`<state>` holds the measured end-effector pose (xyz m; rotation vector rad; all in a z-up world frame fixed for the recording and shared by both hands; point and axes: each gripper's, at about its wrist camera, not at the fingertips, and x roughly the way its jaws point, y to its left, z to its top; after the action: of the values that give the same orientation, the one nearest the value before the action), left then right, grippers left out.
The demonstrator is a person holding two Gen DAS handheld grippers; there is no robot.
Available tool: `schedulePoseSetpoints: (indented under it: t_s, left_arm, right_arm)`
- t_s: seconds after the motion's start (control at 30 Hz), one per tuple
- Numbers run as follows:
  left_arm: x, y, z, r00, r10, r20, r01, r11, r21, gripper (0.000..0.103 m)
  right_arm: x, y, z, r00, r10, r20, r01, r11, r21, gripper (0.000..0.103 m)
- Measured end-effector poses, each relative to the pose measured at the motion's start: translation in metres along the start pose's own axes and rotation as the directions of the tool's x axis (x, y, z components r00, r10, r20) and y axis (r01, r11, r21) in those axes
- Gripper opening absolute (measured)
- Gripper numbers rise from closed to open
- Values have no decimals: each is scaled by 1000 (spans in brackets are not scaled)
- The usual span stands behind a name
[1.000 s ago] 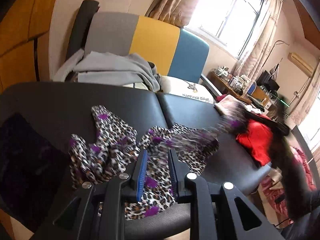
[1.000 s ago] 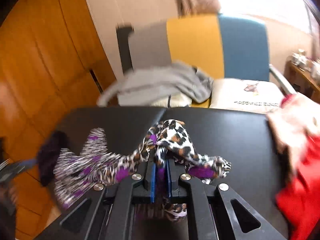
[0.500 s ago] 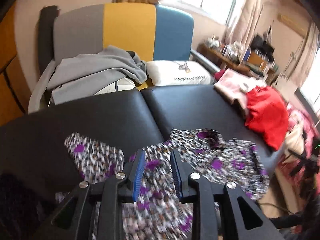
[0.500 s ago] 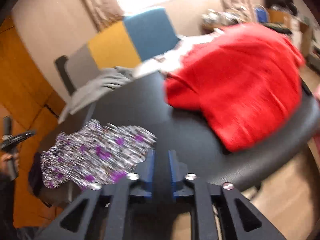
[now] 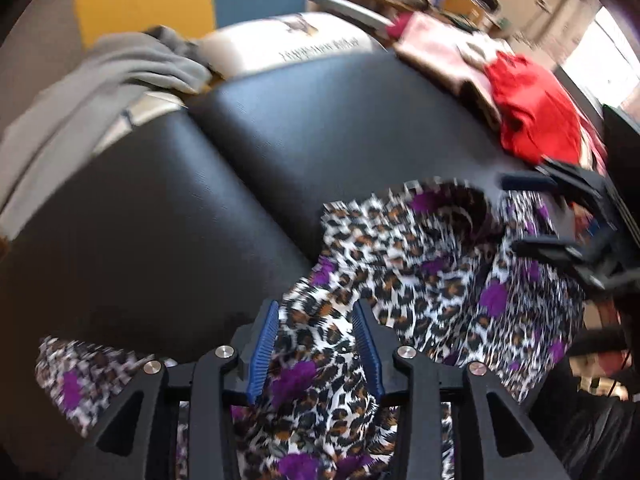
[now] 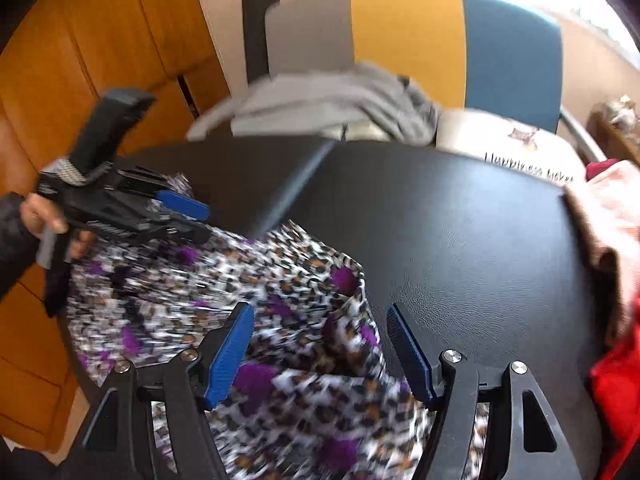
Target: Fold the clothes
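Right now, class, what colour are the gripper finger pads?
Blue pads, clearest in the right wrist view.

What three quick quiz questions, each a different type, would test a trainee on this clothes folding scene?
1. True or false: the right claw is shut on the leopard-print garment.
2. Multiple choice: the red garment lies (A) on the grey clothing, (B) at the far right end of the black padded surface, (C) on the floor.
3. Fill in: the grey clothing is heaped on the seat of a chair whose back is grey, ____ and blue.

Key:
1. False. Its jaws stand apart over the cloth, as do those of the left claw.
2. B.
3. Yellow.
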<state>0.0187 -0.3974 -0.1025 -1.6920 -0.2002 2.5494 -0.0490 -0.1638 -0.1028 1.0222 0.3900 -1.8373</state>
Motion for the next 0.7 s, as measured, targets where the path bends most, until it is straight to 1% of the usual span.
schedulePoseSetpoints:
  t_s: [0.03,0.07,0.1,0.17,0.2,0.23,0.27,0.3,0.43,0.5,0.53,0.6,0.63,0.7]
  left_arm:
    - [0,-3,-6,1000,5,3,-5,1000,-5,39]
    - [-1,-5,-12,1000,11,7,-10,1000,-9,39]
    - [-1,-8,-19,1000,16,10,-16,1000,-14,39]
    - [-1,-13,-31,1000,26,17,-26,999,-23,38]
    - [-2,-16,-37,999,32,20,-31,999,-28,33]
    - [-2,-18,-43,999,37,23,-36,999,-32,25]
    - [-2,-21,-50,999,42,27,-41,998,-37,10]
    - [-2,-23,-56,998,48,30,-47,998,-42,5]
    - [-3,-34,-81,997,69,43,-67,996,-61,4]
    - [-4,-39,-93,996,80,49,-77,995,-70,4]
    - [-8,-45,-105,994,89,67,-82,993,-89,4]
    - [-29,-64,-139,984,101,145,-77,983,-166,4]
    - [-39,-72,-153,977,106,183,-68,977,-202,4]
    - [-61,-86,-179,958,118,261,-44,961,-273,4]
  right_arm:
    - [11,-4,1,999,-2,-36,2,1000,1,66]
    - [23,-8,1,998,-5,-70,5,1000,2,58]
    - [33,-12,-2,996,-20,-91,21,1000,8,40]
    - [43,-20,-7,993,-30,-111,33,999,26,16]
    - [44,-23,-10,995,-28,-99,32,999,40,16]
    - [44,-26,-13,996,-26,-88,31,998,54,15]
    - [43,-29,-16,997,-20,-75,26,997,74,13]
    - [40,-32,-19,998,-18,-59,24,995,93,12]
    - [20,-31,-34,1000,3,12,-5,991,134,11]
    - [10,-20,-45,999,11,36,-16,992,122,11]
    - [7,-14,-52,999,13,48,-19,993,118,11]
    - [-3,-3,-66,997,19,81,-28,993,118,11]
    - [-12,2,-72,993,25,114,-39,992,121,11]
    - [-34,10,-81,982,36,184,-60,990,125,11]
